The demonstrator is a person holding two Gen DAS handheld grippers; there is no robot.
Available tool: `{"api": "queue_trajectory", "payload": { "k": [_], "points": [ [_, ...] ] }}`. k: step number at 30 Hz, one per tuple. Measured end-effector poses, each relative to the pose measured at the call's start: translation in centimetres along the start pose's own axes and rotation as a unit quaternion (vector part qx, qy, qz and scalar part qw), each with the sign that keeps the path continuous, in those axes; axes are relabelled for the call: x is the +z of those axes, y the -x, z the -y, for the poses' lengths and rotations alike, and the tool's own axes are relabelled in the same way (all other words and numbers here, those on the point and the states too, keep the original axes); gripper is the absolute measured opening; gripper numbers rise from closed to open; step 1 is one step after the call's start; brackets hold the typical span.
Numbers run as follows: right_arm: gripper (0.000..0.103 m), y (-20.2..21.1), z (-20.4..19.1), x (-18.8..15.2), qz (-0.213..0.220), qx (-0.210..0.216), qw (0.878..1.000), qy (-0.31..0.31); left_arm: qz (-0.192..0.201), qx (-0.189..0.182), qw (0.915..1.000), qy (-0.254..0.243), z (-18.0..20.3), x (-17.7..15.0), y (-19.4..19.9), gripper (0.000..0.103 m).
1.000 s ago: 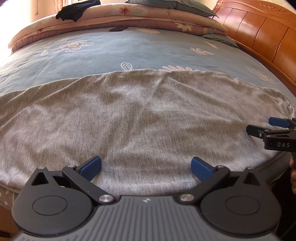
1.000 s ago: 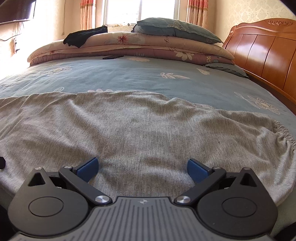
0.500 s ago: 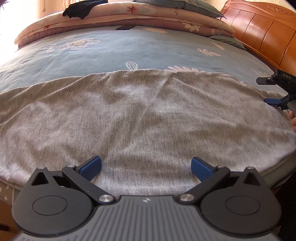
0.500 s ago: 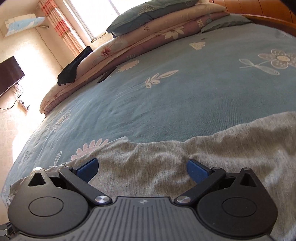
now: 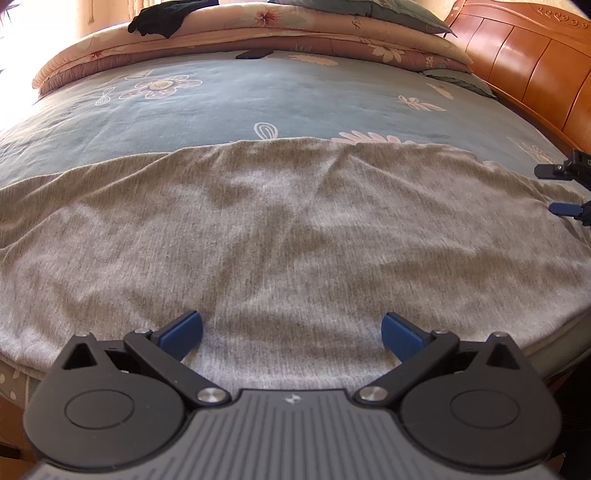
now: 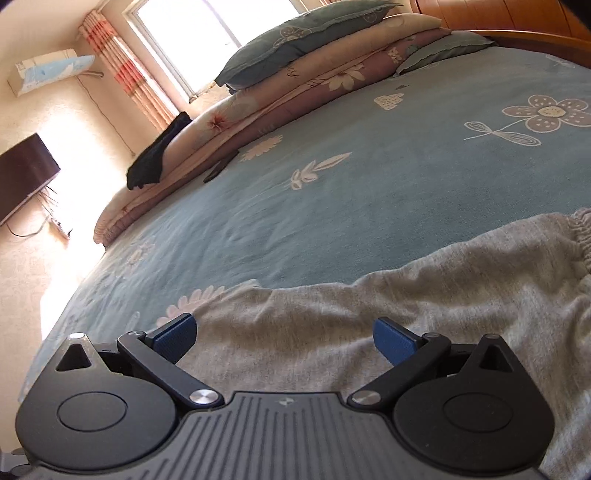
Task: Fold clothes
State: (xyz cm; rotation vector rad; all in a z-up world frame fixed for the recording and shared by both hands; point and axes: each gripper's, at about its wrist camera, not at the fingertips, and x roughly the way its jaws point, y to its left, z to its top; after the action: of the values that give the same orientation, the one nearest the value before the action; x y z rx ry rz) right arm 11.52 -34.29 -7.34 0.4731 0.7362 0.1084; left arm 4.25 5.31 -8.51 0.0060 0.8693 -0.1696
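Note:
A grey knit garment (image 5: 295,236) lies spread flat across the near part of a bed with a blue flowered sheet (image 5: 258,96). My left gripper (image 5: 291,332) hovers open over its near edge, nothing between the blue pads. In the right wrist view the same grey garment (image 6: 369,317) shows its gathered elastic waistband (image 6: 580,236) at the right. My right gripper (image 6: 282,334) is open above the garment's far edge, tilted toward the left. From the left wrist view the right gripper (image 5: 561,190) appears at the right edge, jaws apart over the garment's right end.
Folded quilts (image 5: 295,33) and pillows (image 6: 295,40) are stacked at the far side of the bed, with a black cloth (image 5: 162,18) on top. A wooden headboard (image 5: 524,62) runs along the right. A dark flat object (image 5: 253,54) lies by the quilts. A television (image 6: 26,173) stands at the left.
The right gripper has swung from the garment's near right edge up over its right end and turned leftward. My left gripper has tilted slightly; the garment lies as before.

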Motion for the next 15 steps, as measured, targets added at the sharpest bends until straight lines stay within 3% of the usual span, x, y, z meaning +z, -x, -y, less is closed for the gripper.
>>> {"api": "queue_trajectory", "payload": {
  "k": [8,13,15],
  "points": [
    [0.103,-1.3,-0.8,-1.5,0.023,-0.067,0.997,-0.02,-0.001,-0.004,0.9997,0.024,-0.5,0.7,-0.3,0.102],
    [0.103,-1.1,-1.0,-1.0,0.016,-0.058,0.998,-0.03,-0.008,-0.004,0.9994,0.033,-0.6,1.1,-0.4,0.102],
    [0.103,-0.2,-2.1,-1.2,0.026,-0.08,0.996,-0.005,-0.011,-0.004,0.999,0.043,-0.7,1.3,-0.5,0.102]
  ]
}}
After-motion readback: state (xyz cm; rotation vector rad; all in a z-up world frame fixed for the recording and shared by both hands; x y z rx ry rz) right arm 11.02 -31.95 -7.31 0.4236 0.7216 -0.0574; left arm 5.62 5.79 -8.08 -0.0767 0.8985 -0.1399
